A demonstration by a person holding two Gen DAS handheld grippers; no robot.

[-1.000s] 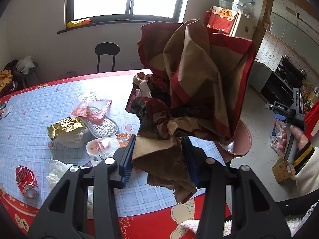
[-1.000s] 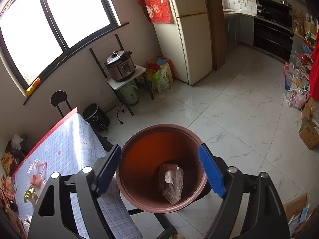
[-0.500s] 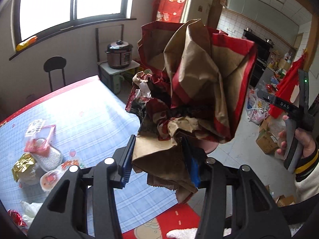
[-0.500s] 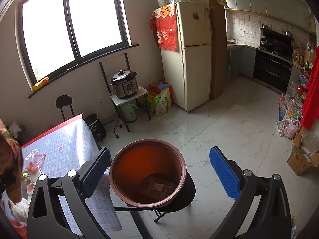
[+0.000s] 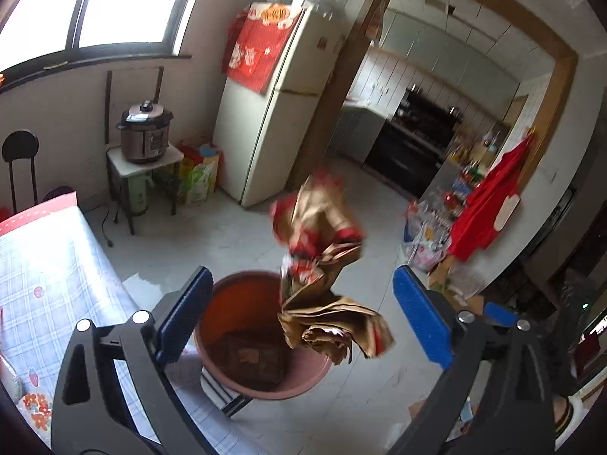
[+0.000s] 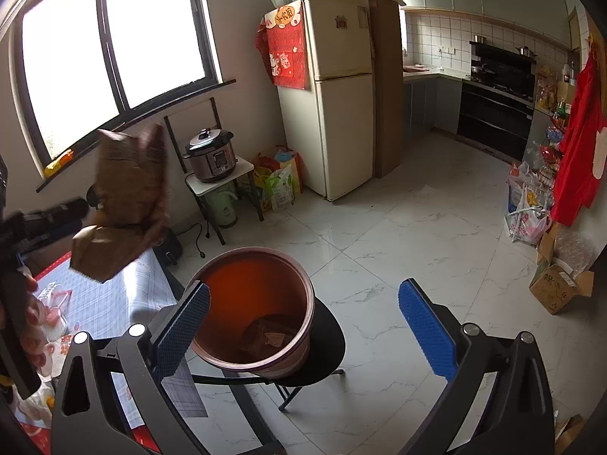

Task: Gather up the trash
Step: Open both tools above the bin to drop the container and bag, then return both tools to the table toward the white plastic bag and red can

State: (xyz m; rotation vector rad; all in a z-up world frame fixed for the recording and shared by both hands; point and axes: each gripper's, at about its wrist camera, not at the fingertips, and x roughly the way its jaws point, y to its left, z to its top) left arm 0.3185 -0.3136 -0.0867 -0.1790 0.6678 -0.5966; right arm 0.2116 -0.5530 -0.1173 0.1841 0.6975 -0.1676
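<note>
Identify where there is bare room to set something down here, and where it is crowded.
Free: the tiled floor between the fridge, the oven and the bin; also the table corner beside the bin. Crowded: the bags beside the fridge, and the boxes under the red garment.

Daylight pours through a wide dark-framed window (image 6: 114, 45) into a room with plain pale walls and a white marbled tile floor (image 6: 417, 235). A cream fridge (image 6: 337, 94) stands against the wall with a red cloth (image 6: 284, 57) hung on its side. Just beside it, under the window, a small white stand (image 6: 220, 178) carries a pressure cooker (image 6: 210, 153). Beyond a wooden door frame (image 5: 341, 87) lies a tiled kitchen with a black stove (image 6: 497, 110). A table with a blue checked cloth (image 5: 45, 265) fills the near left corner.
</note>
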